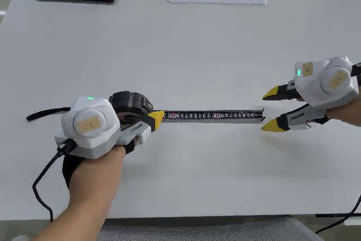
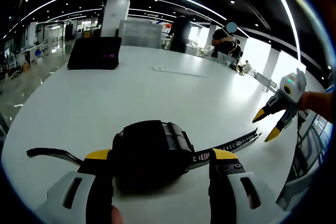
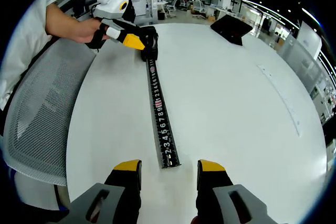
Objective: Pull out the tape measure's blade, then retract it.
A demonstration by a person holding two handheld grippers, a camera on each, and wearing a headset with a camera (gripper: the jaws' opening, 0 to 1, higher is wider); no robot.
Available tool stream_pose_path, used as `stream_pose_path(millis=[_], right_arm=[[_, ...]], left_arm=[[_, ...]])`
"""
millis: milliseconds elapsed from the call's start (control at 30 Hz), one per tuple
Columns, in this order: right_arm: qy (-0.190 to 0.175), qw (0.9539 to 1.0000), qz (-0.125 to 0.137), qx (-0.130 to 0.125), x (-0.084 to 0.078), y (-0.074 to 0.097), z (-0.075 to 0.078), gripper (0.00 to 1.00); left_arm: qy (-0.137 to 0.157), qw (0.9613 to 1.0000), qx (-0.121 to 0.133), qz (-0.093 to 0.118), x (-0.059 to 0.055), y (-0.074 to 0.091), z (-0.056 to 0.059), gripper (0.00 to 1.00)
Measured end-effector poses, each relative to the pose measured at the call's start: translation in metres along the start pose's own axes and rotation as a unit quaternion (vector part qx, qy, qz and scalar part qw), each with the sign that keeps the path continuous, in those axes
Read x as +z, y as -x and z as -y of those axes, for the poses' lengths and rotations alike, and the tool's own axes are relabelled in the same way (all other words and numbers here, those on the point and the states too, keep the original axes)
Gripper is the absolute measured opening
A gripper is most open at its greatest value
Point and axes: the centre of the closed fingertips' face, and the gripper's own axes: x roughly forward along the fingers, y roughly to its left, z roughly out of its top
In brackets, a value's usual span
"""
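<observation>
Shows the pull-out step apparently complete; places the tape measure case (image 1: 131, 105) on the white surface (image 1: 197, 49), clamped between the fingers of the left gripper (image 2: 160, 156); places the blade (image 1: 214, 115) flat and extended toward the right gripper (image 1: 272, 109), fingers spread and empty just beyond the blade's tip, not touching it; leaves retraction to do; calls, by judgement, for a steady hold on the case and a controlled return of the blade, perhaps guided at the tip against whipping.
</observation>
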Motion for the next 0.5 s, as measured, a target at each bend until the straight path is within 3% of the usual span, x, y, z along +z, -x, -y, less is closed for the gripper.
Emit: stream_pose_path(millis=[500], right_arm=[[0.007, 0.9998, -0.007, 0.016, 0.0007, -0.0062, -0.0012, 0.34]], left_arm=[[0.014, 0.9994, 0.031, 0.009, 0.0007, -0.0041, -0.0085, 0.64]])
